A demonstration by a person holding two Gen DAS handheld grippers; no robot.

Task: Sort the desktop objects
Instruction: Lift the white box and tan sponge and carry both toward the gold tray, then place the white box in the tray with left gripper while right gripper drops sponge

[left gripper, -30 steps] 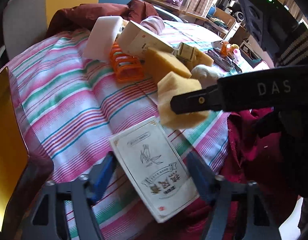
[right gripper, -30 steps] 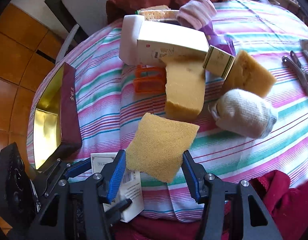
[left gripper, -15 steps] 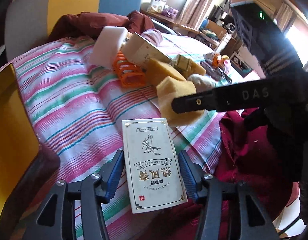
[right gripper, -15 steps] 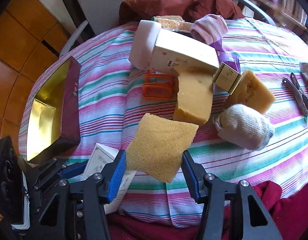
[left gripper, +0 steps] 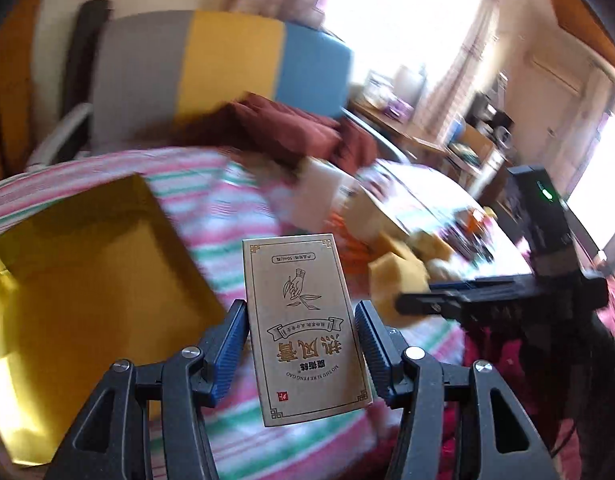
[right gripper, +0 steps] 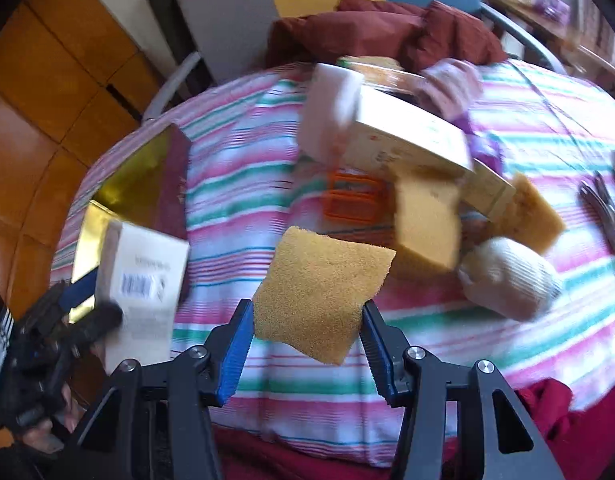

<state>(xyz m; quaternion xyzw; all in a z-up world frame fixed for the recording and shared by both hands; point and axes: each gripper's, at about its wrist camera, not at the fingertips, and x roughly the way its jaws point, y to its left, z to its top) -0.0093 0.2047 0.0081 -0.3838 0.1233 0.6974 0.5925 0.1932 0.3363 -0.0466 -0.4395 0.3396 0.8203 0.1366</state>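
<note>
My left gripper (left gripper: pixel 301 334) is shut on a flat beige carton (left gripper: pixel 303 332) with printed characters, held off the striped table; the same carton (right gripper: pixel 143 284) shows at the left of the right wrist view. My right gripper (right gripper: pixel 307 330) is shut on a yellow sponge (right gripper: pixel 321 292), lifted above the tablecloth; that sponge (left gripper: pixel 399 276) also shows at the right of the left wrist view. A gold-lined open box (left gripper: pixel 79 272) (right gripper: pixel 127 196) lies at the left edge of the table, below and left of the carton.
The table's middle holds a pile: white foam block (right gripper: pixel 333 108), long cream carton (right gripper: pixel 407 138), orange plastic rack (right gripper: pixel 353 200), two more yellow sponges (right gripper: pixel 425 220), rolled white sock (right gripper: pixel 511 278), pink sock (right gripper: pixel 451 84). Pliers (right gripper: pixel 605 210) lie far right. A chair (left gripper: pixel 211 76) stands behind.
The left gripper closed on the beige carton, lifted it off the tablecloth and swung left toward the gold box. The right gripper with its sponge rose slightly and rolled.
</note>
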